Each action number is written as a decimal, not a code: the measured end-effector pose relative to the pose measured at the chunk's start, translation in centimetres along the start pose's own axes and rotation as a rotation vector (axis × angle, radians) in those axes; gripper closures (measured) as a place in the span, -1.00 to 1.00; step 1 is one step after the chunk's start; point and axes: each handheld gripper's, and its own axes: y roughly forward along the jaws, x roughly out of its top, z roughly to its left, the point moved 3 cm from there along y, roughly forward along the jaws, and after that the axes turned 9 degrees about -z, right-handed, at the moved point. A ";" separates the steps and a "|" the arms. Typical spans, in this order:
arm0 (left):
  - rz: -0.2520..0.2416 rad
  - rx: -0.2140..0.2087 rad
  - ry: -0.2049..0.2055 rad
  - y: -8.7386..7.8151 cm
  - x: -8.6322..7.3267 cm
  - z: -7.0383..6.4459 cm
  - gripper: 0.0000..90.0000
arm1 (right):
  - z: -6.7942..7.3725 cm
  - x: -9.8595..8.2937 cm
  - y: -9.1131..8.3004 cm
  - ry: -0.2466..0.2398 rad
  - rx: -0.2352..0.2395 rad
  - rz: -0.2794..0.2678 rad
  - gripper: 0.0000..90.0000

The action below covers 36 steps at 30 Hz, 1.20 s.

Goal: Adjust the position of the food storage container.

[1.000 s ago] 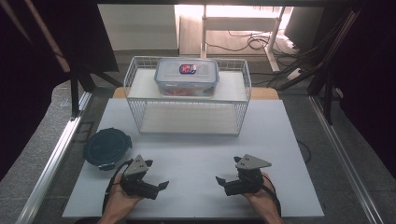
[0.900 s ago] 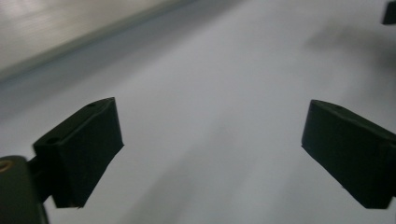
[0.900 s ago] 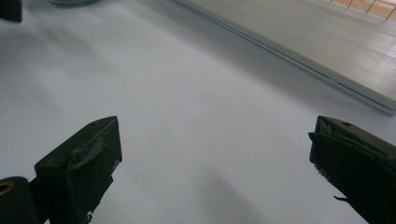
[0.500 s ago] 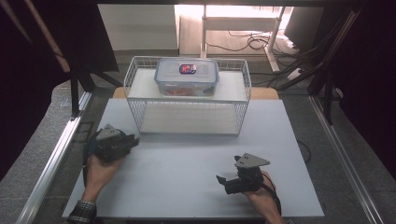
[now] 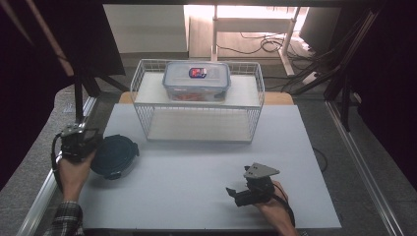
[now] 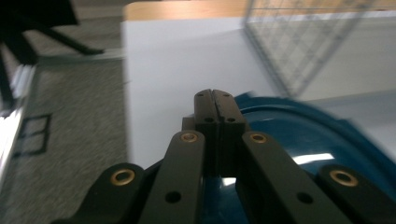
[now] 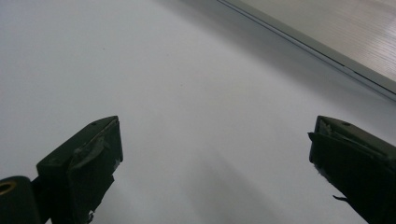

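Jaws of left hand-held gripper are pressed together w/ nothing between them, over the left edge of the blue round container at the worktop's near-left. Right hand-held gripper, near-right, is spread wide over bare worktop. Wire basket w/ clear lidded box on top sits far centre.

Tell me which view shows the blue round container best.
The high view: the blue round container shows whole on the white table, beside the left gripper. The left gripper view shows only its blurred lid behind the shut fingers.
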 end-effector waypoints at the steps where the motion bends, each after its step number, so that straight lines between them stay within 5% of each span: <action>1: 0.006 0.013 -0.011 0.0 -0.3 0.5 1.00 | 0.0 0.0 0.0 -0.004 0.002 0.002 -0.94; 7: 0.050 0.048 -0.034 0.6 -1.7 1.9 1.00 | 0.1 -0.1 0.2 -0.014 0.006 0.014 -0.94; 13: 0.057 0.046 -0.042 0.6 -1.8 1.5 1.00 | 0.2 -0.2 0.3 -0.015 0.012 0.025 -0.94; 16: 0.058 0.011 -0.052 0.4 -2.0 0.9 1.00 | 0.2 -0.3 0.4 -0.018 0.013 0.030 -0.94; 36: 0.111 -0.106 0.064 0.9 -2.4 -7.4 1.00 | 0.6 -0.5 0.7 -0.039 0.025 0.058 -0.94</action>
